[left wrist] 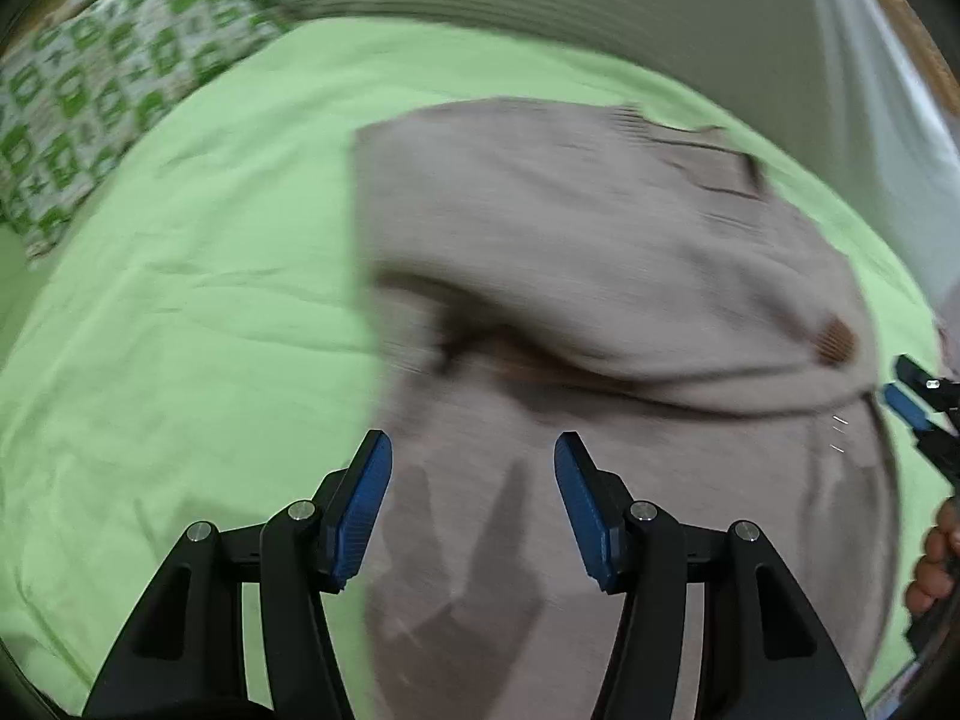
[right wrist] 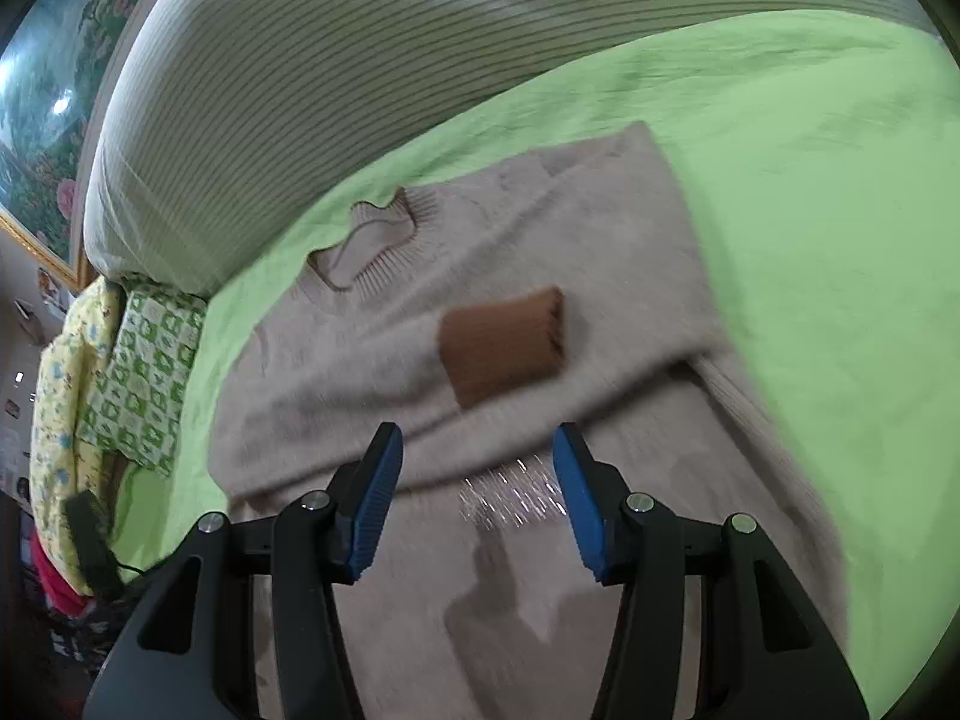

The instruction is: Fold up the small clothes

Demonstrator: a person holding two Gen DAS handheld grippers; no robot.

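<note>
A beige knit sweater [left wrist: 600, 252] lies flat on the green bed sheet [left wrist: 210, 240]. One sleeve with a brown cuff [right wrist: 501, 345] is folded across its chest; the collar [right wrist: 372, 240] points toward the headboard. A sparkly patch [right wrist: 516, 495] shows on the front. My left gripper [left wrist: 473, 510] is open and empty, above the sweater's lower part. My right gripper [right wrist: 477, 498] is open and empty, above the sweater's middle; its blue fingertips [left wrist: 906, 408] also show at the right edge of the left wrist view.
A striped headboard cushion [right wrist: 360, 60] runs along the far side. A green-and-white patterned pillow [left wrist: 102, 96] lies at the bed's corner, also in the right wrist view [right wrist: 150, 360]. A yellow blanket [right wrist: 66, 396] and a framed picture [right wrist: 48, 120] are at left.
</note>
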